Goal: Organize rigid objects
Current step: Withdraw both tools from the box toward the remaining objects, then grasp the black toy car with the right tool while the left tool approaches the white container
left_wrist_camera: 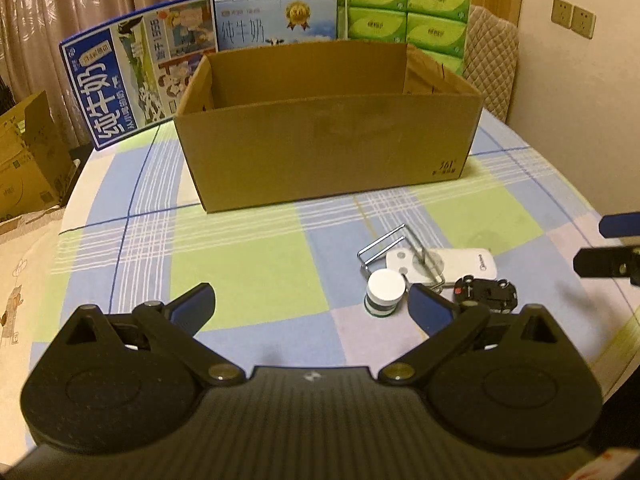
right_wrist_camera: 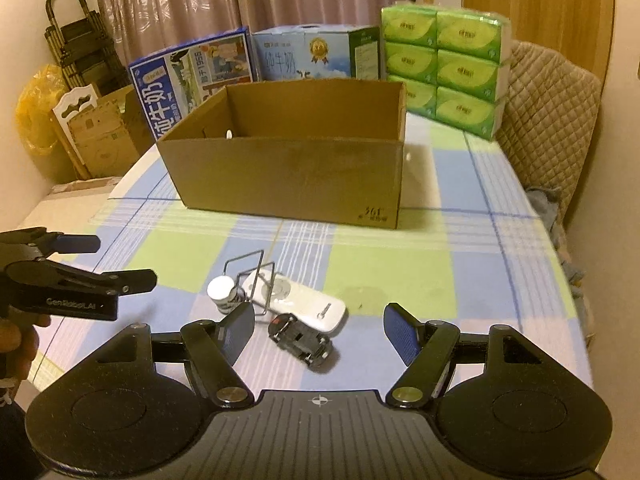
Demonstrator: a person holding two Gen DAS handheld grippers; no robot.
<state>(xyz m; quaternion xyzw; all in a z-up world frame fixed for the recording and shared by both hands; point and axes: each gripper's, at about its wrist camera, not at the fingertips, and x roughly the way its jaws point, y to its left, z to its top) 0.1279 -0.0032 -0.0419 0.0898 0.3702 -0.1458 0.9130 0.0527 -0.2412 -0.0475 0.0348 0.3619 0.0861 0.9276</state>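
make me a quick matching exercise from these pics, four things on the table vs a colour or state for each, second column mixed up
Things:
1. cardboard box
2. toy car
3. remote control
4. tissue packs

Descriptions:
a. white, lying flat under a wire rack
b. green, stacked
c. brown, open at the top
d. black, nearest the right tongs

Pairs: 1-c, 2-d, 3-a, 4-b

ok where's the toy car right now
The black toy car lies on the checked tablecloth in front of the cardboard box, against the white remote's near side; in the right wrist view it shows between the open fingers.
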